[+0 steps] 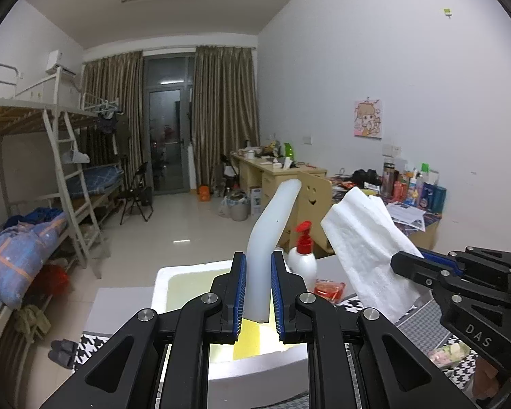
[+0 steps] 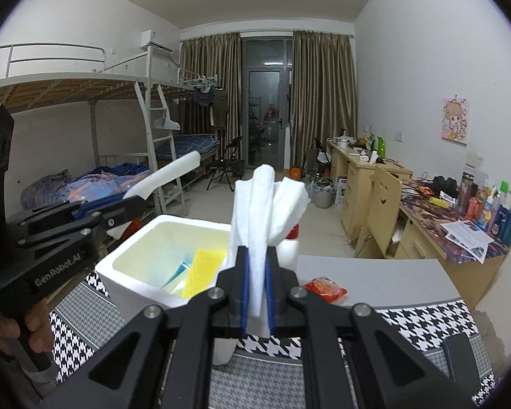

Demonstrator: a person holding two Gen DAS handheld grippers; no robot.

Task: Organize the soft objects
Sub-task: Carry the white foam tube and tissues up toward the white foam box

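My left gripper [image 1: 258,266] is shut on a white foam strip [image 1: 271,235] that bends up and to the right, held above the white foam box [image 1: 173,272]. The strip also shows in the right wrist view [image 2: 173,172], in the left gripper [image 2: 133,201]. My right gripper [image 2: 256,259] is shut on a folded white cloth [image 2: 265,201], held upright just right of the box [image 2: 133,248]. The cloth [image 1: 364,238] and right gripper [image 1: 408,262] show at the right of the left wrist view. Inside the box lie a yellow sponge [image 2: 204,271] and a light blue item [image 2: 180,269].
A white pump bottle with a red top [image 1: 303,255] stands behind the box. A red snack packet [image 2: 325,288] lies on the grey tabletop [image 2: 391,283]. A houndstooth cloth [image 2: 426,323] covers the near table. A wooden chair [image 2: 381,211] and cluttered desks stand at right, bunk beds at left.
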